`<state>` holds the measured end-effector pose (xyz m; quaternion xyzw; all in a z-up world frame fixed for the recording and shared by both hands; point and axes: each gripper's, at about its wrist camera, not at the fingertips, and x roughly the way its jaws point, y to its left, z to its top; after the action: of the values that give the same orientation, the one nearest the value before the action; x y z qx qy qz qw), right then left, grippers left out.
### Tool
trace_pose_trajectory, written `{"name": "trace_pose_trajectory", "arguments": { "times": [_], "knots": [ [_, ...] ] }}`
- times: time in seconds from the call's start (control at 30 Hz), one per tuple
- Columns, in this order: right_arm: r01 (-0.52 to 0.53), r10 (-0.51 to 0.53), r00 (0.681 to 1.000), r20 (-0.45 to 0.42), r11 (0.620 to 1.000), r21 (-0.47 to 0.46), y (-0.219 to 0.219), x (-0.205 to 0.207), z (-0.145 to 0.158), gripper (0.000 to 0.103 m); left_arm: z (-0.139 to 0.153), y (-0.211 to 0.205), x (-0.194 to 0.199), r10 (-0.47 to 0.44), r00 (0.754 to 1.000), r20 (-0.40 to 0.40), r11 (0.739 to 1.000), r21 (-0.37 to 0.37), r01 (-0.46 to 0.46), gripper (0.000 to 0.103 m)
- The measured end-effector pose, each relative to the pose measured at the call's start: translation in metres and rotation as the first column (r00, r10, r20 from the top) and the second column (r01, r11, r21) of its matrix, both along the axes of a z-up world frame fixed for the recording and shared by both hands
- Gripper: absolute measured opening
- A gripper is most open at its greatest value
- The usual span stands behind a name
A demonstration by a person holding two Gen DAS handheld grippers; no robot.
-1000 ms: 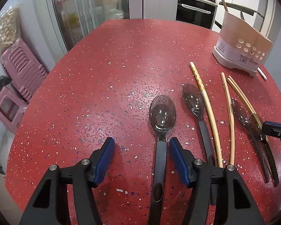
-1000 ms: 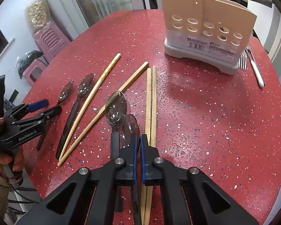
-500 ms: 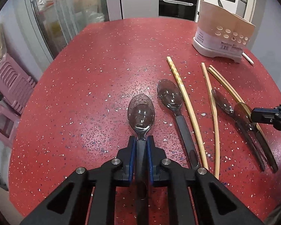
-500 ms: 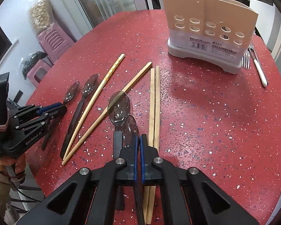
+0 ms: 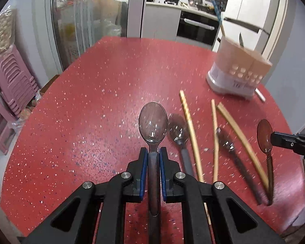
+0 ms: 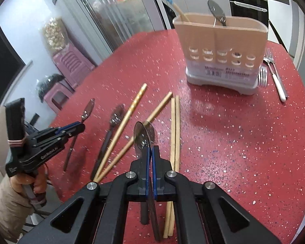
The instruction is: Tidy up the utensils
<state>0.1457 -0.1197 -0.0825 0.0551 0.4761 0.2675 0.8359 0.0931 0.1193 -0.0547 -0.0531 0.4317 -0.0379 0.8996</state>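
clear spoon (image 5: 153,123) clamped by its handle in the left tongs (image 5: 153,158) above the red counter (image 5: 91,105), second clear spoon (image 6: 141,136) pinched edge-on in the right tongs (image 6: 151,158), chopsticks (image 6: 175,126) and more spoons loose below, utensil holder (image 6: 220,50) at the counter's far side, forks (image 6: 274,75) right beside it

Black hand-held gripper (image 5: 153,154) frames, blue finger pads (image 5: 144,162), silver screws (image 5: 125,175), a beige sleeve (image 6: 5,203).

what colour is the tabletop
Red with small pale speckles; it shows best in the right wrist view.
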Motion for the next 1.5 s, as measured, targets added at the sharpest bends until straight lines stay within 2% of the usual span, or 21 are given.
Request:
{"name": "trace_pose_trajectory", "arguments": {
  "times": [0.27,0.53,0.67,0.73,0.8,0.83,0.87,0.9,0.93,1.0,1.07,1.13,1.23,1.33,1.4,1.5],
  "knots": [
    [0.037,-0.045,0.997,0.061,0.993,0.116,-0.024,-0.002,0.036,0.003,0.039,-0.013,-0.003,-0.021,0.995,0.097,0.999,-0.033,0.025,0.036],
    [0.058,-0.081,0.987,0.142,0.985,0.165,-0.042,0.005,0.075,0.002,0.077,-0.030,0.009,-0.030,0.984,0.174,0.995,-0.087,0.046,0.036],
    [0.059,-0.087,0.979,0.184,0.986,0.153,-0.049,0.014,0.092,0.002,0.093,-0.043,0.019,-0.049,0.976,0.211,0.993,-0.093,0.069,0.036],
    [0.065,-0.090,0.981,0.174,0.988,0.143,-0.053,0.019,0.092,0.002,0.096,-0.049,0.022,-0.056,0.974,0.218,0.993,-0.093,0.078,0.036],
    [0.083,-0.098,0.990,0.103,0.987,0.140,-0.059,0.027,0.079,0.003,0.096,-0.054,0.025,-0.065,0.974,0.215,0.992,-0.095,0.088,0.036],
    [0.108,-0.114,0.993,0.033,0.984,0.141,-0.063,0.035,0.066,0.013,0.095,-0.055,0.025,-0.068,0.975,0.213,0.992,-0.093,0.090,0.036],
    [0.123,-0.122,0.992,-0.016,0.982,0.143,-0.068,0.040,0.058,0.027,0.094,-0.056,0.025,-0.072,0.975,0.211,0.992,-0.090,0.092,0.036],
    [0.168,-0.154,0.983,-0.103,0.975,0.146,-0.075,0.049,0.040,0.066,0.092,-0.057,0.026,-0.073,0.976,0.207,0.992,-0.090,0.094,0.036],
    [0.192,-0.171,0.975,-0.141,0.970,0.149,-0.079,0.049,0.028,0.084,0.090,-0.056,0.025,-0.074,0.976,0.204,0.991,-0.091,0.094,0.036],
    [0.251,-0.211,0.948,-0.237,0.956,0.151,-0.090,0.058,0.005,0.082,0.087,-0.055,0.025,-0.074,0.978,0.197,0.991,-0.093,0.093,0.036],
    [0.319,-0.271,0.910,-0.315,0.941,0.112,-0.097,0.065,-0.010,0.075,0.083,-0.052,0.024,-0.073,0.979,0.192,0.991,-0.097,0.093,0.036],
    [0.362,-0.310,0.872,-0.377,0.929,0.073,-0.098,0.071,-0.023,0.061,0.080,-0.049,0.024,-0.073,0.979,0.191,0.990,-0.105,0.094,0.036],
    [0.393,-0.340,0.825,-0.451,0.919,0.026,-0.092,0.080,-0.038,0.053,0.075,-0.046,0.022,-0.076,0.978,0.193,0.989,-0.110,0.098,0.036],
    [0.401,-0.364,0.801,-0.476,0.916,-0.025,-0.078,0.088,-0.047,0.051,0.070,-0.042,0.019,-0.077,0.978,0.194,0.989,-0.112,0.100,0.036],
    [0.419,-0.422,0.782,-0.459,0.901,-0.113,-0.067,0.094,-0.051,0.051,0.068,-0.037,0.018,-0.071,0.978,0.197,0.987,-0.125,0.097,0.036],
    [0.442,-0.479,0.743,-0.467,0.876,-0.195,-0.059,0.104,-0.059,0.051,0.065,-0.030,0.015,-0.057,0.977,0.204,0.986,-0.145,0.088,0.036]
  ]
}}
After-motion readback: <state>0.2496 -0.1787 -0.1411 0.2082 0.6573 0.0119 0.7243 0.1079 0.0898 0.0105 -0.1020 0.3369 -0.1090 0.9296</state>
